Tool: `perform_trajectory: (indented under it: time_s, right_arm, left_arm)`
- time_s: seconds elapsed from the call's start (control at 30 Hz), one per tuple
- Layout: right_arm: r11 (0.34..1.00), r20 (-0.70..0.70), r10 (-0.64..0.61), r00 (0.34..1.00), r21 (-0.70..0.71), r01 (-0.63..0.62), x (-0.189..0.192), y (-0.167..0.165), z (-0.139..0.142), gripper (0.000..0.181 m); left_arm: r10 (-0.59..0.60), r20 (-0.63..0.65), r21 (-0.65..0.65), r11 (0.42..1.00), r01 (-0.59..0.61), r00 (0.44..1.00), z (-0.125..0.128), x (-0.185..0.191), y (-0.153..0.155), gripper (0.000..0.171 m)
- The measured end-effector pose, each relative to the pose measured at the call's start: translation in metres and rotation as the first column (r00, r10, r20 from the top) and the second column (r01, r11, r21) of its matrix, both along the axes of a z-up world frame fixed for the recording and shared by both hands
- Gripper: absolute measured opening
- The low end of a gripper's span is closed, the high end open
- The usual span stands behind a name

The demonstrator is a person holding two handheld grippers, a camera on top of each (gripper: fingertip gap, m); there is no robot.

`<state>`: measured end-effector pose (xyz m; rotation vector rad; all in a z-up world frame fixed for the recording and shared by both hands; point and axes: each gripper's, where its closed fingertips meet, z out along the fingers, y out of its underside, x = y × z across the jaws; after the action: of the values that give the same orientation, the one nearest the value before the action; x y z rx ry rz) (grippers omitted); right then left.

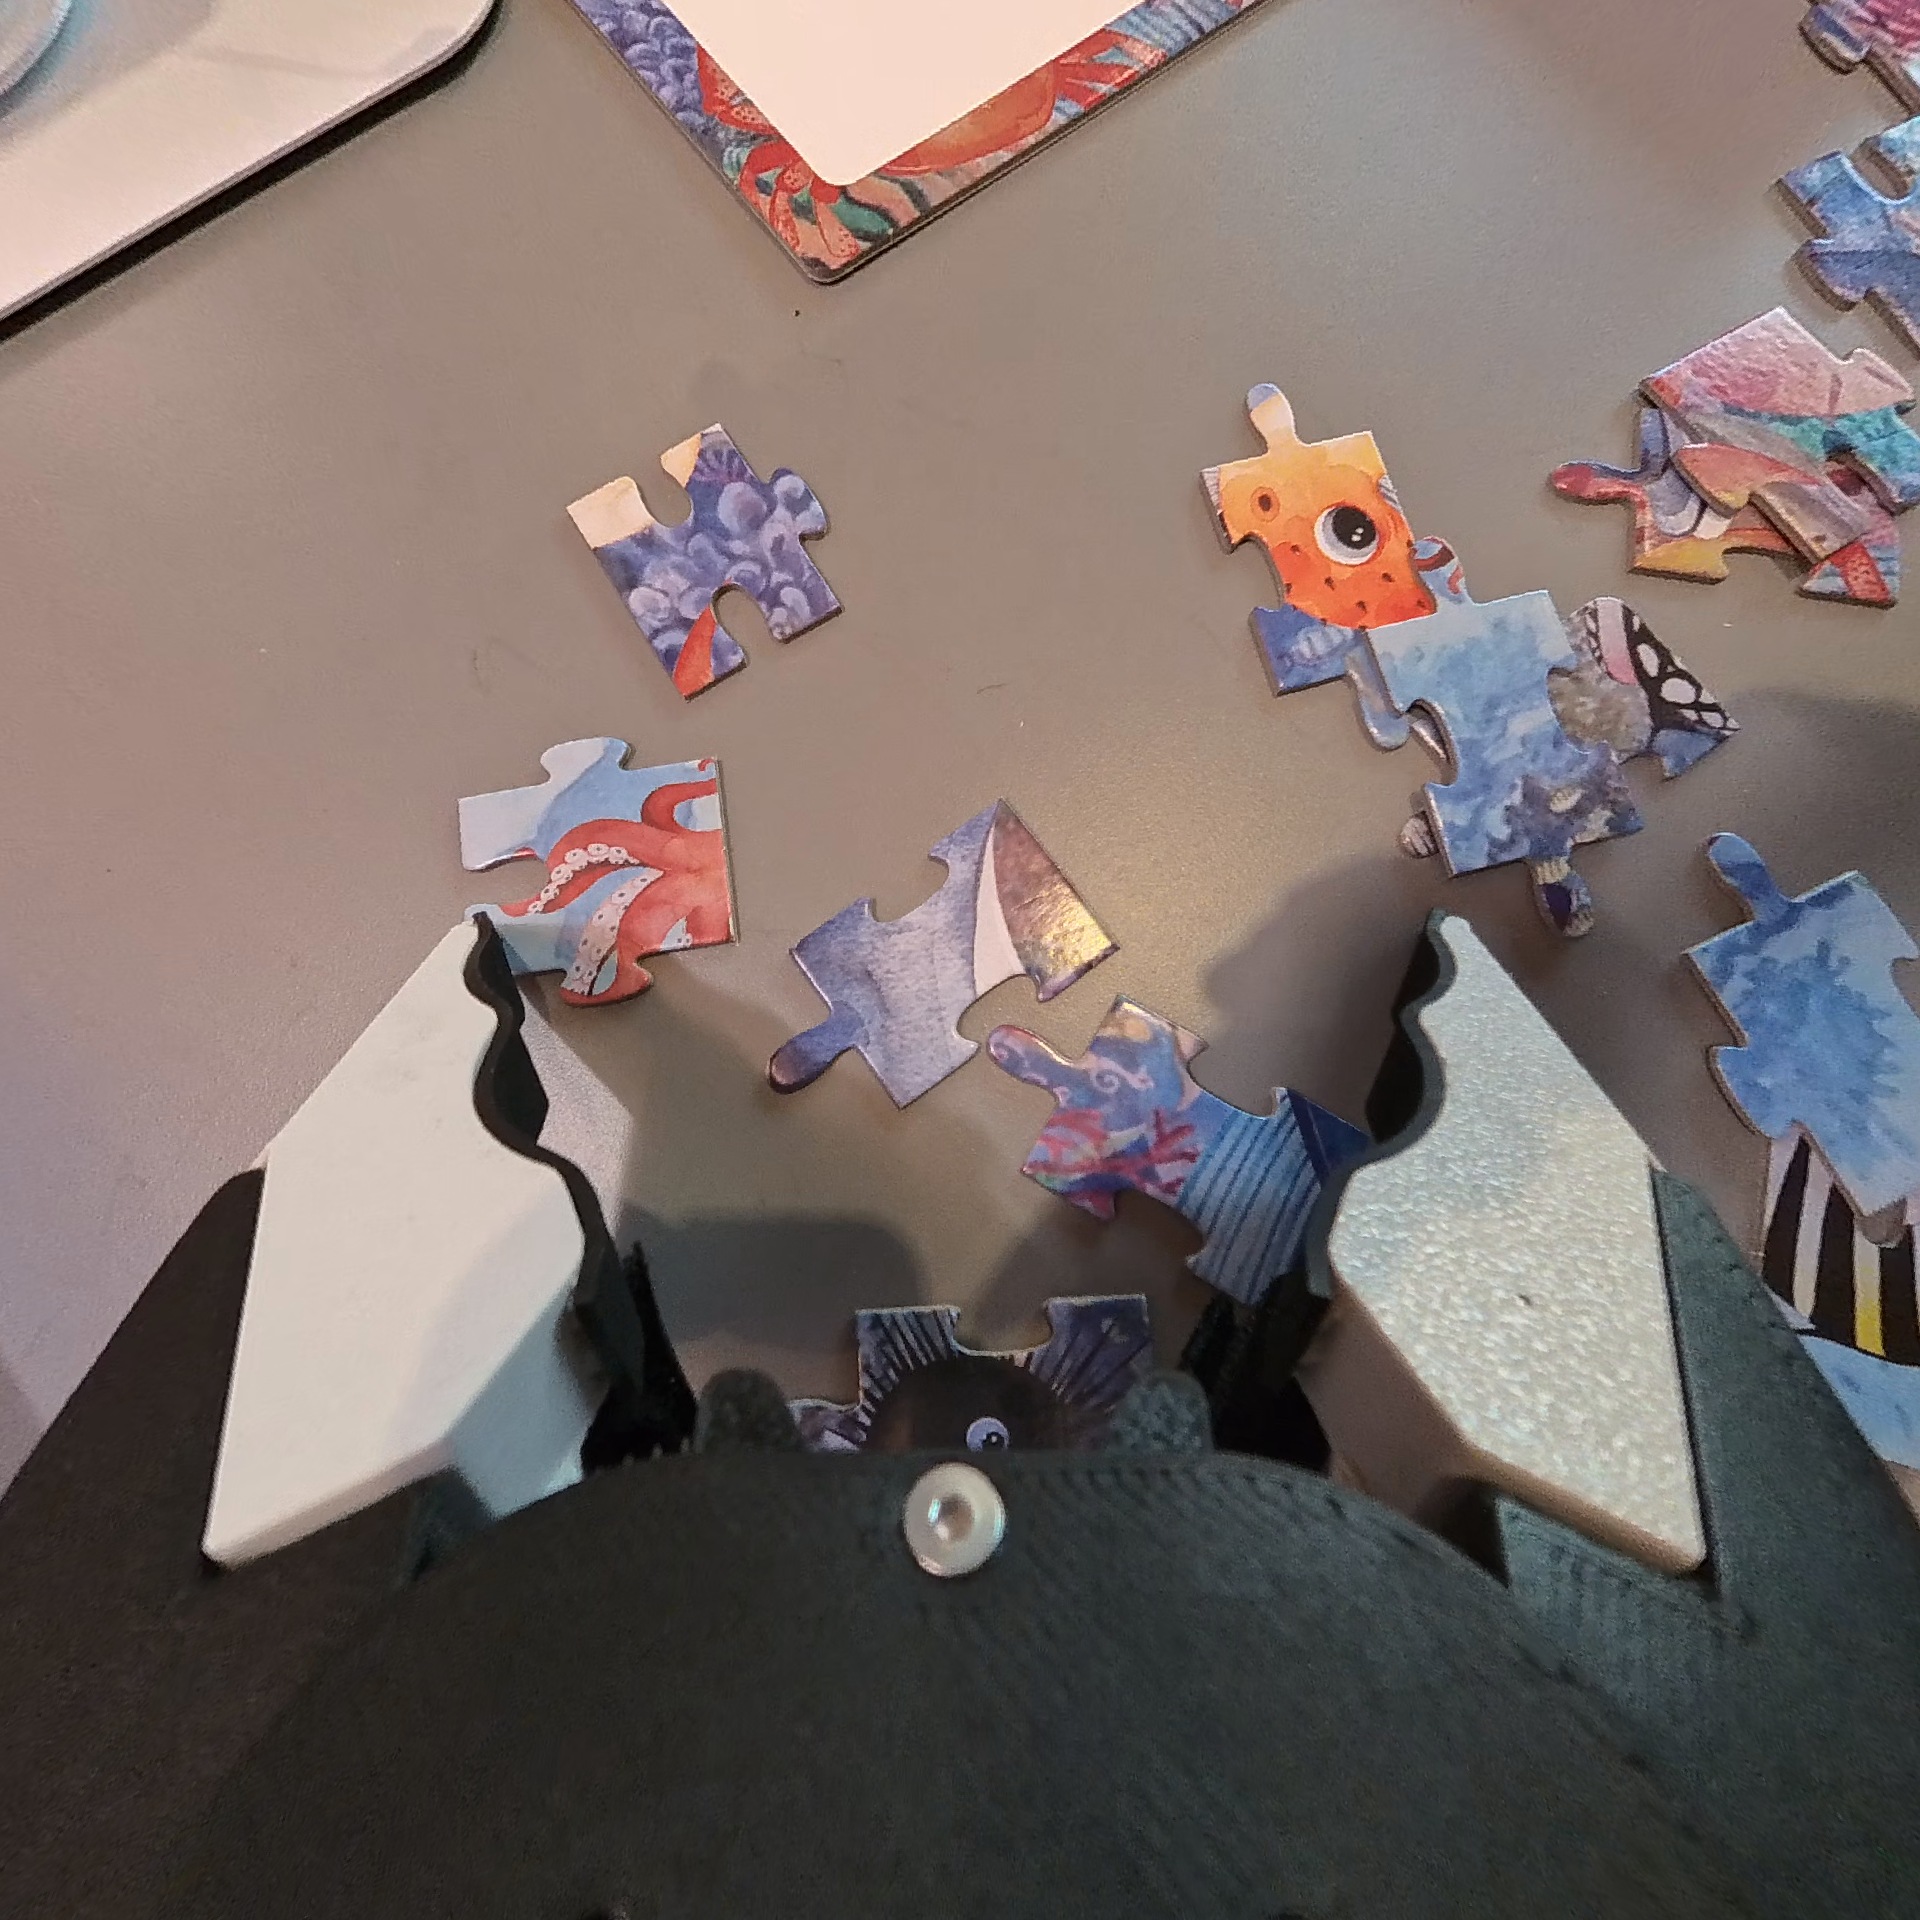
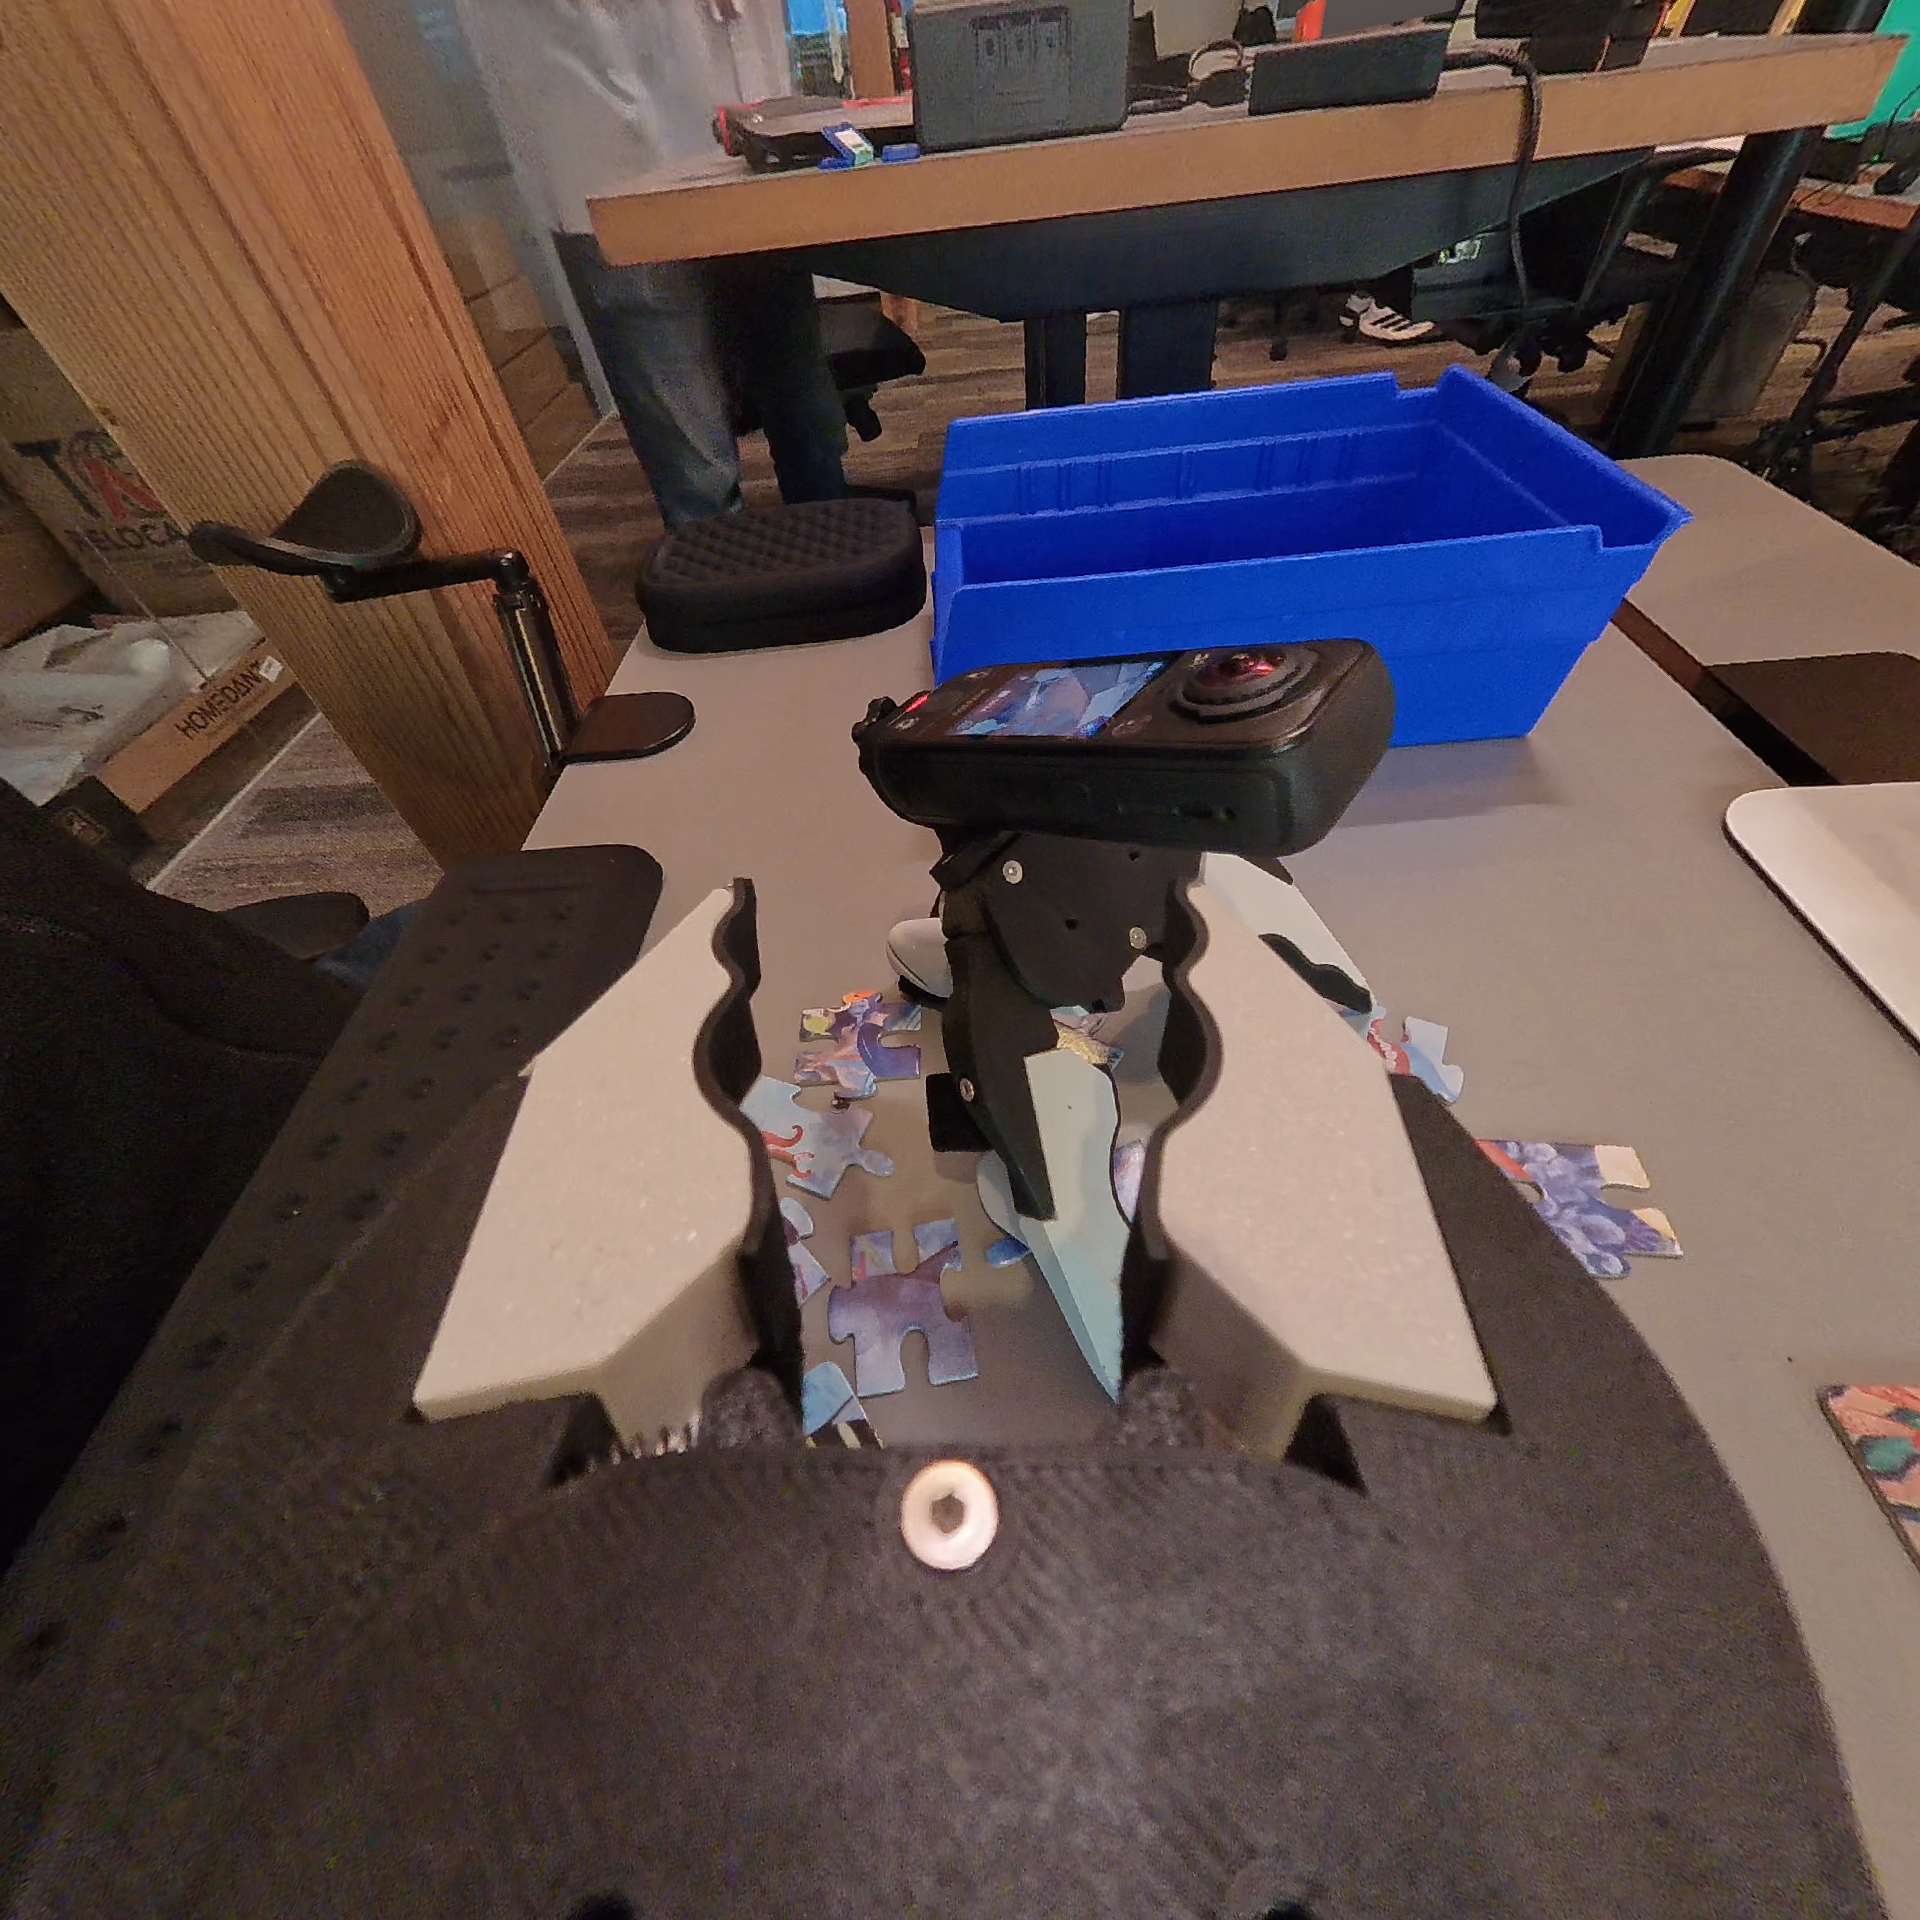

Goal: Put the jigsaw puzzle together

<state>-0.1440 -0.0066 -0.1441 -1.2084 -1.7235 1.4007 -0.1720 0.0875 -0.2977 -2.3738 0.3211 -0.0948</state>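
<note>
Both tongs, the left gripper (image 1: 956, 966) and right gripper (image 2: 961, 1008), are wide apart, holding nothing. Go slowly and pinch one loose piece (image 1: 951, 951) by its edges, then carry it to the far frame (image 1: 904, 145).

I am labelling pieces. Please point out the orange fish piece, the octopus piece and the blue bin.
orange fish piece (image 1: 1325, 540), left wrist view, beside its eye
octopus piece (image 1: 613, 862), left wrist view, red arm
blue bin (image 2: 1278, 623), right wrist view, front wall

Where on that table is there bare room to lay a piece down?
Bare grey table lies between the puzzle frame, the purple coral piece and the white board. Crowded: overlapping pieces around the orange fish piece, and between the left gripper fingers.
</note>
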Motion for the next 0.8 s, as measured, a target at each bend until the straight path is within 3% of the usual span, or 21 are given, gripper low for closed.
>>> perform_trajectory:
  time_s: [0.37, 0.8]
  right_arm:
    - [0.999, 0.028, -0.007, 1.000, 0.037, 0.006, -0.006, 0.000, -0.011, 0.077]
    - [0.981, 0.003, -0.037, 0.999, 0.193, 0.036, -0.002, 0.000, 0.008, 0.077]
  left_arm:
    - [0.000, 0.000, 0.000, 1.000, 0.000, 1.000, 0.000, 0.000, 0.000, 0.159]
    - [0.000, 0.000, 0.000, 1.000, 0.000, 1.000, 0.000, 0.000, 0.000, 0.159]
